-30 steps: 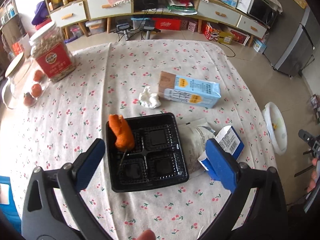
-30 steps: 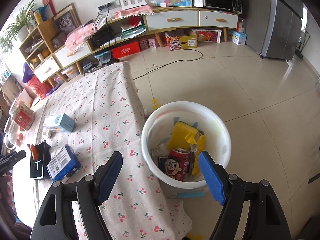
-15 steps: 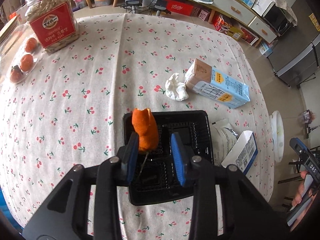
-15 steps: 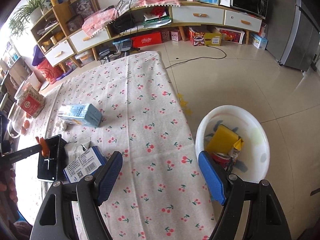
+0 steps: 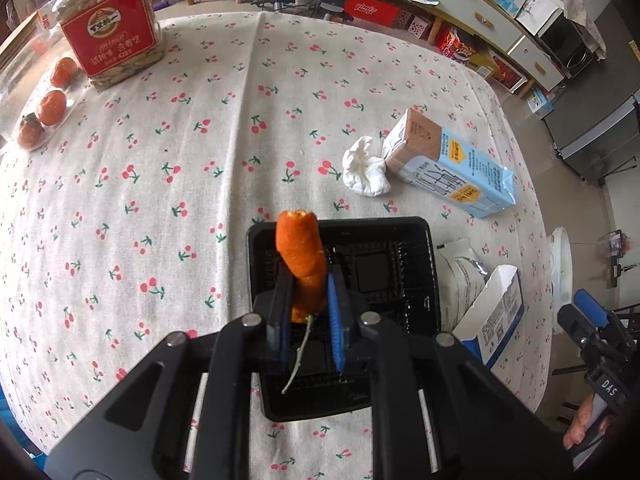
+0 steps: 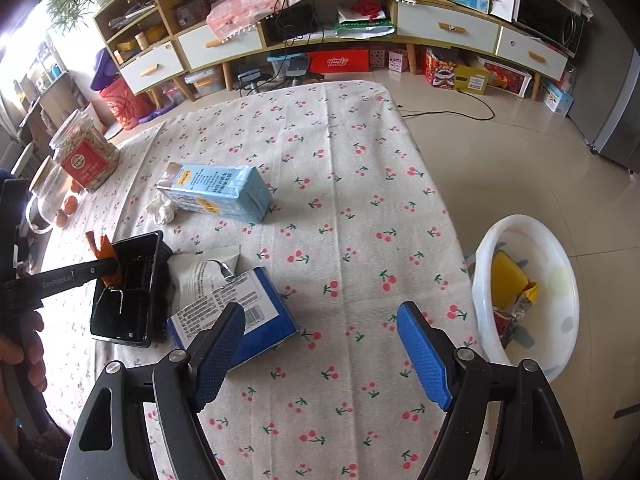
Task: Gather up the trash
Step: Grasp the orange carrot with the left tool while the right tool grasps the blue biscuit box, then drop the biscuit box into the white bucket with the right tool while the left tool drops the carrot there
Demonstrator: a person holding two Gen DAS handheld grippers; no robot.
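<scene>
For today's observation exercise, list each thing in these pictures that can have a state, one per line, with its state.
Left tongs: shut on the carrot piece.
Carrot piece: gripped, upright over the black tray.
Black tray: upright on the table.
Right tongs: open, empty.
Milk carton: lying on its side.
Blue box: lying flat, its end flap open.
Foil packet: torn open, flat.
Tissue: crumpled.
White bin: on the floor, holding trash.
Seed jar: upright.

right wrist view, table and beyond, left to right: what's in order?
Seed jar → black tray → light-blue carton → white bin.
</scene>
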